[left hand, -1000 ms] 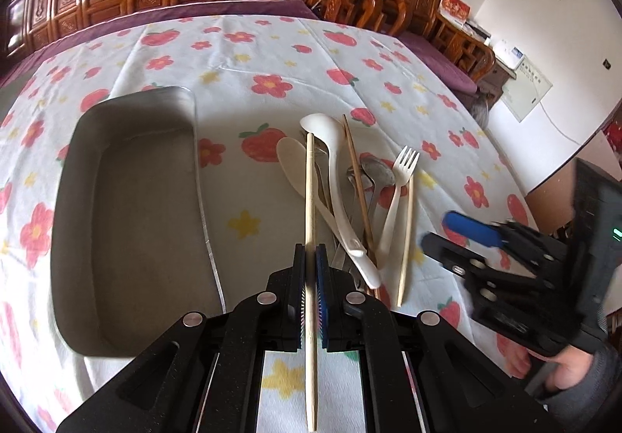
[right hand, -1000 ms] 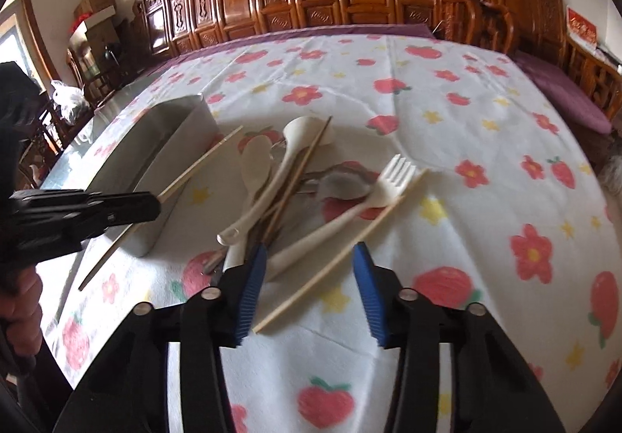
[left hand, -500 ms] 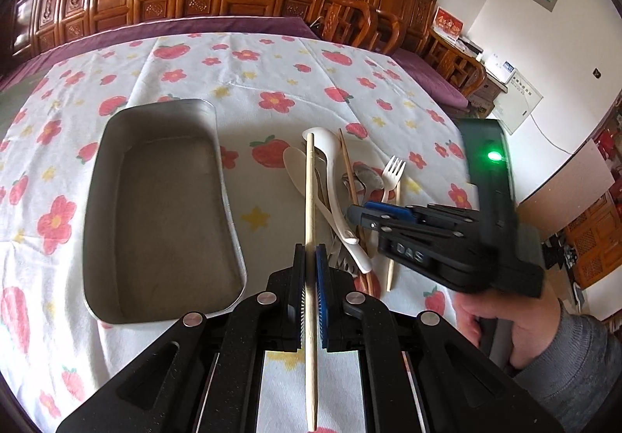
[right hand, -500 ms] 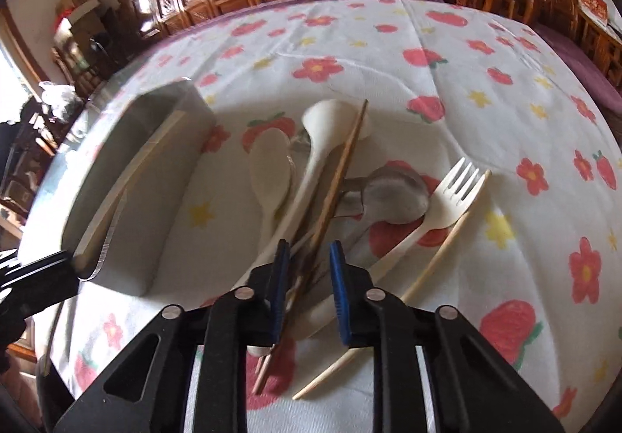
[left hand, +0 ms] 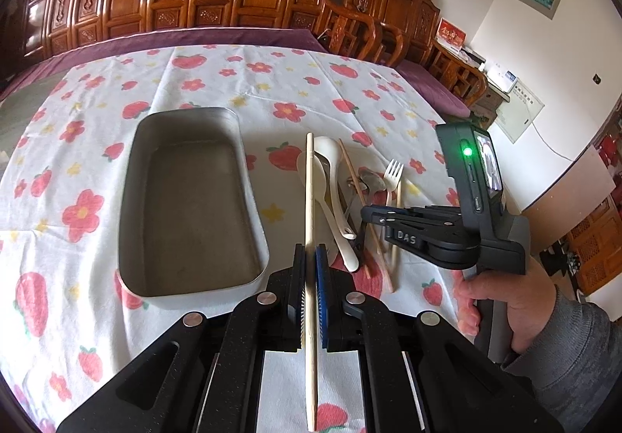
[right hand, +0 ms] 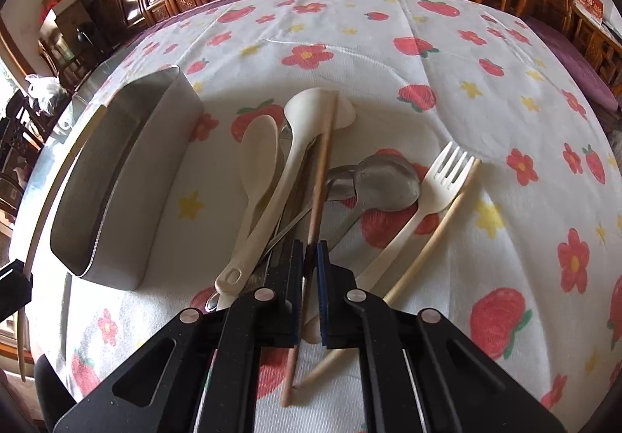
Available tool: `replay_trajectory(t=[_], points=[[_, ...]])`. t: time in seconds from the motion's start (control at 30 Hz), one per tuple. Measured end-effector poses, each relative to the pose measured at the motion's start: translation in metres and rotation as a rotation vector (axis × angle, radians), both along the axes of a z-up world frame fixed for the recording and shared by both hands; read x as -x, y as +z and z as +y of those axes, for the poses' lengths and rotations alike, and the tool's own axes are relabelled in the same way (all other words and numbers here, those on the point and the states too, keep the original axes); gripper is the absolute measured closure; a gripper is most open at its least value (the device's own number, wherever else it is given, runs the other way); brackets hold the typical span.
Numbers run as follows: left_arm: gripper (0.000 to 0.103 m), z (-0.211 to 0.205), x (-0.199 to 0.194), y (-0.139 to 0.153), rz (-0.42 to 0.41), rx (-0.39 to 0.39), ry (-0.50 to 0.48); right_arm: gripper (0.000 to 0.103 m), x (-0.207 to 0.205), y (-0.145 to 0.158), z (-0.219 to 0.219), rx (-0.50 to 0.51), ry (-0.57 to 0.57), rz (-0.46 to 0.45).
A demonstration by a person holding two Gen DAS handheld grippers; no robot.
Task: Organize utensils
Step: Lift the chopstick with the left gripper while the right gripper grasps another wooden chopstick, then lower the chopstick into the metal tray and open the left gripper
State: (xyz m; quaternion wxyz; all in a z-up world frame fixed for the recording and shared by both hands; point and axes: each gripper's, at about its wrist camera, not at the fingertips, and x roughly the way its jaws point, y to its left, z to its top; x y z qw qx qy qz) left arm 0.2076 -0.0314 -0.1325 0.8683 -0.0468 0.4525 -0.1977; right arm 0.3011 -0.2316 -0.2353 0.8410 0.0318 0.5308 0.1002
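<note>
Our left gripper (left hand: 310,262) pinches a pale chopstick (left hand: 310,199) between its fingers, lifted above the bench (left hand: 217,83). Our right gripper (right hand: 310,258) has its fingers clamped on a brown chopstick (right hand: 320,176) atop the utensil pile (right hand: 295,161), at three o'clock from the metal tray (left hand: 186,199).

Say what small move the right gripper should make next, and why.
Probably lift. The right gripper is shut on the brown chopstick, which still lies across the spoons; raising it clears the pile before it goes to the tray.
</note>
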Motion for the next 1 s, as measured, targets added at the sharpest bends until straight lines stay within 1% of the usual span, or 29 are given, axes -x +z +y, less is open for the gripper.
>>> replay_trajectory(t=[0.1, 0.3, 0.63, 0.73, 0.83, 1.0], points=[[0.099, 0.007, 0.002, 0.004, -0.008, -0.001, 0.013, 0.097, 0.005, 0.010, -0.003, -0.010, -0.004, -0.016], [0.099, 0.027, -0.007, 0.008, -0.018, 0.001, 0.053, 0.097, 0.016, 0.034, 0.002, -0.001, 0.032, -0.055], [0.099, 0.079, -0.048, 0.003, -0.003, -0.048, 0.142, 0.097, 0.022, 0.071, 0.032, -0.008, 0.116, -0.120], [0.099, 0.091, -0.059, 0.000, 0.017, -0.042, 0.163, 0.097, 0.023, 0.080, 0.042, -0.013, 0.141, -0.132], [0.099, 0.095, -0.071, -0.004, 0.032, -0.036, 0.170, 0.096, 0.022, 0.088, 0.050, -0.018, 0.159, -0.143], [0.099, 0.090, -0.086, -0.010, 0.047, -0.047, 0.164, 0.097, 0.020, 0.100, 0.056, -0.030, 0.178, -0.162]])
